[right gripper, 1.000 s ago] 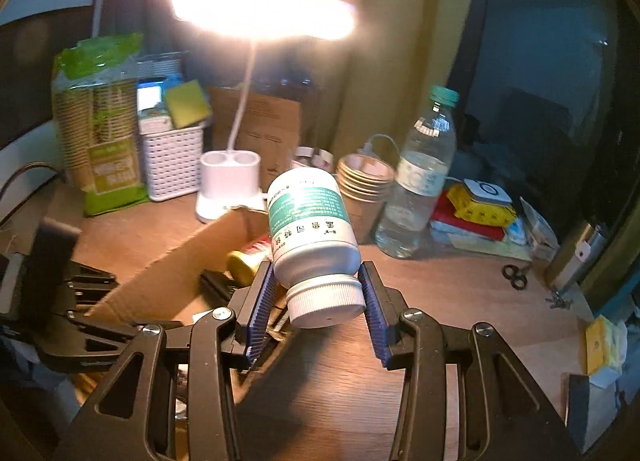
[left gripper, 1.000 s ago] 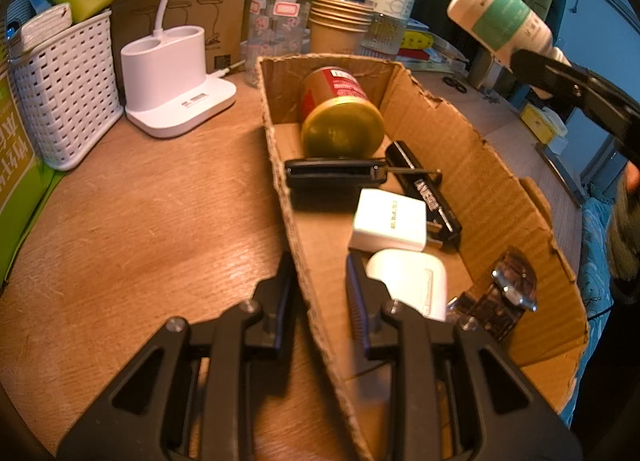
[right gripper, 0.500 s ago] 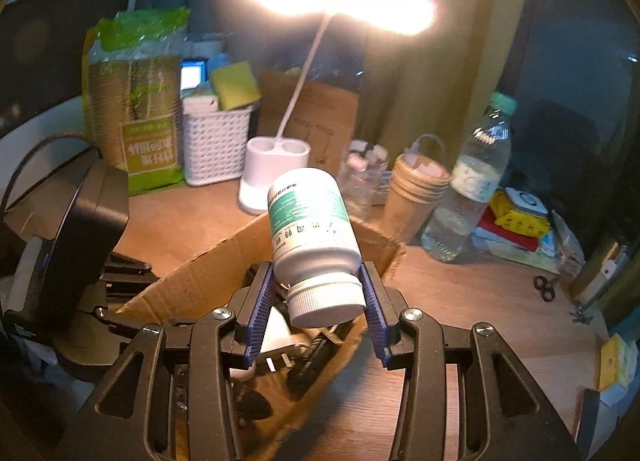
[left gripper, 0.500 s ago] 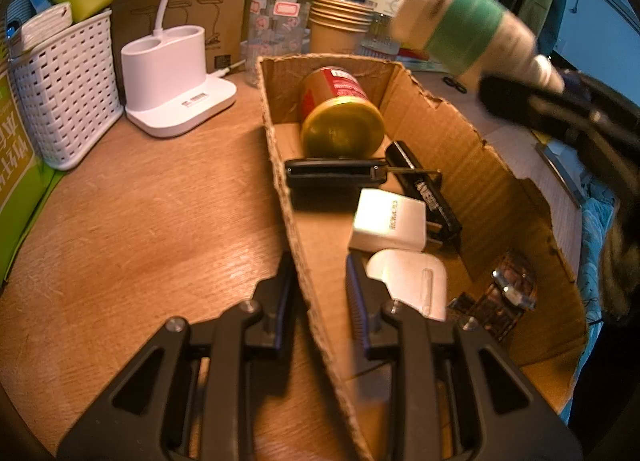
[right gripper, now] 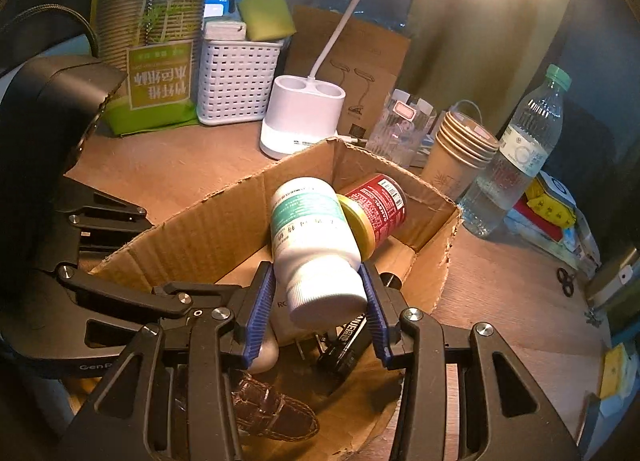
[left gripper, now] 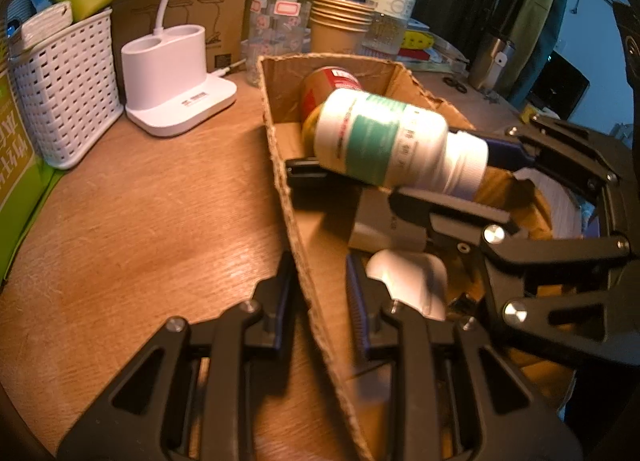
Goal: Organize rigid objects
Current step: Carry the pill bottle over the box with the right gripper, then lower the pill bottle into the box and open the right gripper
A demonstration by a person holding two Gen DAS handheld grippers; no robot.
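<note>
White green-banded bottle [left gripper: 384, 143] now lower, possibly blurred.

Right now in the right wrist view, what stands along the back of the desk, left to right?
Green cup pack → white basket → lamp base → patterned glass → paper cup stack → water bottle.

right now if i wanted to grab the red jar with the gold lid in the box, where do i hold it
Probably the red jar is best taken across its round body, from above. It lies on its side at the far end of the cardboard box, gold lid facing the near end. The white bottle held in the right gripper crowds that lid.
</note>
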